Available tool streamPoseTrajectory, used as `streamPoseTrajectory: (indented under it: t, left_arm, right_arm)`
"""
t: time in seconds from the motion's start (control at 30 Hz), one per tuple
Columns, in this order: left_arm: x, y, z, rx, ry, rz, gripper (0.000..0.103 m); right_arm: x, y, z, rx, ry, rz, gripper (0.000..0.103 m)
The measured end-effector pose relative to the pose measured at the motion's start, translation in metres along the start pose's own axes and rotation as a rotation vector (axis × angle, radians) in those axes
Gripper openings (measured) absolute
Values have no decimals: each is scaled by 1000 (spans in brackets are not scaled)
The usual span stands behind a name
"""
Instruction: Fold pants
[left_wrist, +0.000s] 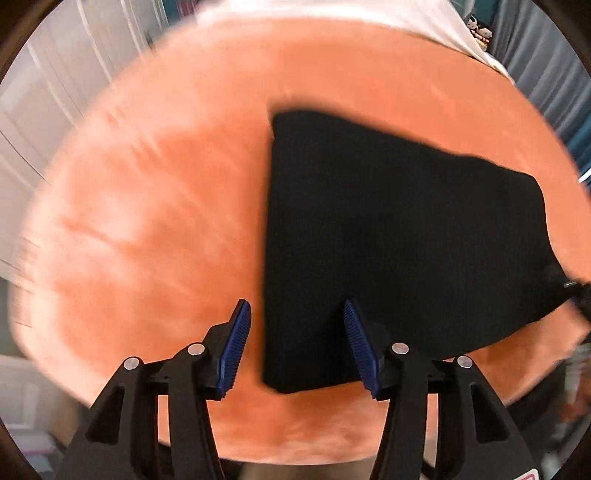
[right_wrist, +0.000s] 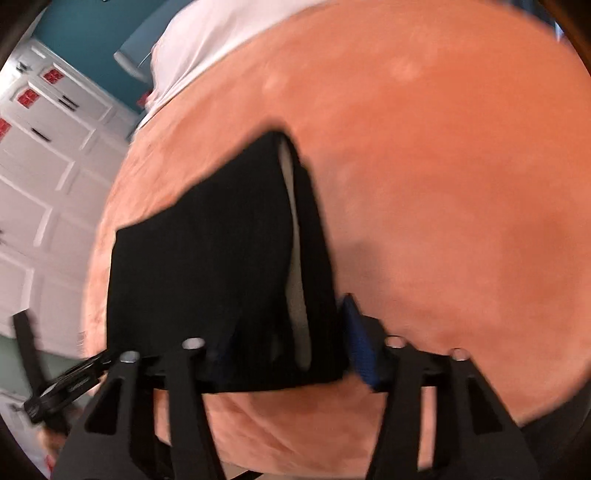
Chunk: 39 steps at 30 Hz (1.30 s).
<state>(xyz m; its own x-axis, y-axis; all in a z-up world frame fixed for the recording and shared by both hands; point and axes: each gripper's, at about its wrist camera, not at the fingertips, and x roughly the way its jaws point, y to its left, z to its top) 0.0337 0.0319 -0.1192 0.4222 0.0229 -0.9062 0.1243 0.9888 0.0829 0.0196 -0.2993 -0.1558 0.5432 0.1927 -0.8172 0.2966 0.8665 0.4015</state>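
- Black pants (left_wrist: 388, 240), folded into a compact block, lying flat on the orange blanket (left_wrist: 147, 221), toward its near edge.
- Showing a pale lining strip (right_wrist: 293, 258) along the fold's right side in the right wrist view.
- Left gripper (left_wrist: 297, 343) hovering over the near left corner of the pants, jaws parted about halfway, blue pads (left_wrist: 234, 354) gripping nothing; one pad over bare blanket, the other over black cloth.
- Right gripper (right_wrist: 291, 350) straddling the near right corner of the pants, jaws fairly narrow with cloth between them; blurred, so not telling whether pads are pressing.
- White sheet (left_wrist: 332, 11) lying beyond the blanket's far edge.
- White panelled doors (right_wrist: 44, 177) standing off to the blanket's left.
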Motion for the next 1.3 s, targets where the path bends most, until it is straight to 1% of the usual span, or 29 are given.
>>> streamPoseTrajectory:
  t: [0.03, 0.1, 0.13, 0.2, 0.27, 0.33, 0.37, 0.4, 0.47, 0.53, 0.57, 0.63, 0.67, 0.7, 0.73, 0.77, 0.8, 0.87, 0.9, 0.97, 1.03, 1.07, 1.1, 1.13, 1.17, 1.2, 1.23, 1.27, 1.3]
  left_arm:
    - [-14, -8, 4, 25, -50, 35, 52]
    - [-38, -27, 17, 71, -140, 65, 52]
    - [-42, -37, 22, 83, -156, 63, 54]
    - [-35, -52, 31, 94, -151, 41, 55]
    - [-18, -57, 39, 99, -97, 19, 55]
    - [4, -63, 40, 94, -43, 30, 55]
    - [11, -64, 38, 96, -25, 32, 55]
    - [19, -65, 39, 105, 1, 45, 55]
    - [20, -62, 27, 116, 0, 65, 55]
    - [25, -62, 27, 105, 6, 57, 55]
    - [25, -61, 27, 103, 9, 59, 55]
    - [30, -62, 29, 109, 15, 66, 55]
    - [31, -60, 31, 113, 13, 68, 55]
    - [31, -59, 31, 112, 12, 62, 55]
    - [32, -58, 31, 114, 11, 56, 55]
    - [32, -58, 31, 116, 11, 64, 55]
    - [32, -58, 31, 117, 10, 71, 55]
    - [34, -56, 31, 109, 16, 60, 55]
    - [34, -56, 32, 107, 17, 57, 55]
    - [33, -56, 32, 116, 15, 53, 55]
    - [34, -54, 33, 113, 15, 39, 55]
    - [33, -53, 33, 109, 14, 37, 55]
    - [32, -52, 33, 104, 15, 36, 55]
    - [33, -50, 33, 105, 17, 32, 55]
    - [32, -48, 32, 96, 18, 22, 55]
    - [30, -44, 30, 83, 17, 6, 55]
    - [27, -40, 27, 71, 17, -8, 55]
    - [24, -35, 24, 60, 14, -16, 55]
    - [22, -31, 20, 54, 13, -17, 55]
  right_arm:
    - [-14, 8, 2, -48, -32, -27, 17]
    - [-39, 36, 10, -197, -93, -64, 4]
    - [-45, 49, 14, -244, -112, -68, 2]
    - [-43, 77, 23, -323, -121, -58, 2]
    - [-19, 93, 35, -358, -113, -95, 2]
    - [32, 84, 31, -394, -18, -219, 2]
    - [56, 71, 29, -390, 57, -258, 2]
    - [61, 59, 28, -333, 69, -237, 2]
    - [41, 63, 41, -256, 44, -183, 3]
    - [22, 80, 54, -250, -19, -134, 3]
    - [20, 88, 59, -283, -29, -137, 3]
    - [34, 101, 66, -361, -40, -191, 3]
    - [50, 98, 68, -381, -15, -228, 3]
    - [79, 93, 69, -376, 58, -266, 2]
    - [96, 86, 70, -350, 101, -281, 0]
    - [99, 88, 74, -328, 85, -279, 0]
    - [88, 89, 77, -293, 65, -254, 4]
    - [68, 96, 78, -253, 28, -165, 5]
    - [63, 102, 75, -264, 23, -139, 5]
    - [66, 106, 67, -320, 33, -177, 5]
    - [90, 92, 62, -338, 85, -227, 4]
    - [96, 89, 61, -324, 84, -216, 4]
    - [88, 87, 63, -284, 76, -195, 5]
    - [84, 88, 67, -256, 74, -180, 9]
    - [74, 89, 70, -224, 67, -148, 9]
    - [64, 95, 71, -198, 55, -78, 9]
    - [58, 105, 70, -202, 56, -19, 9]
    - [57, 111, 69, -219, 66, 8, 9]
    - [58, 131, 67, -266, 91, 41, 9]
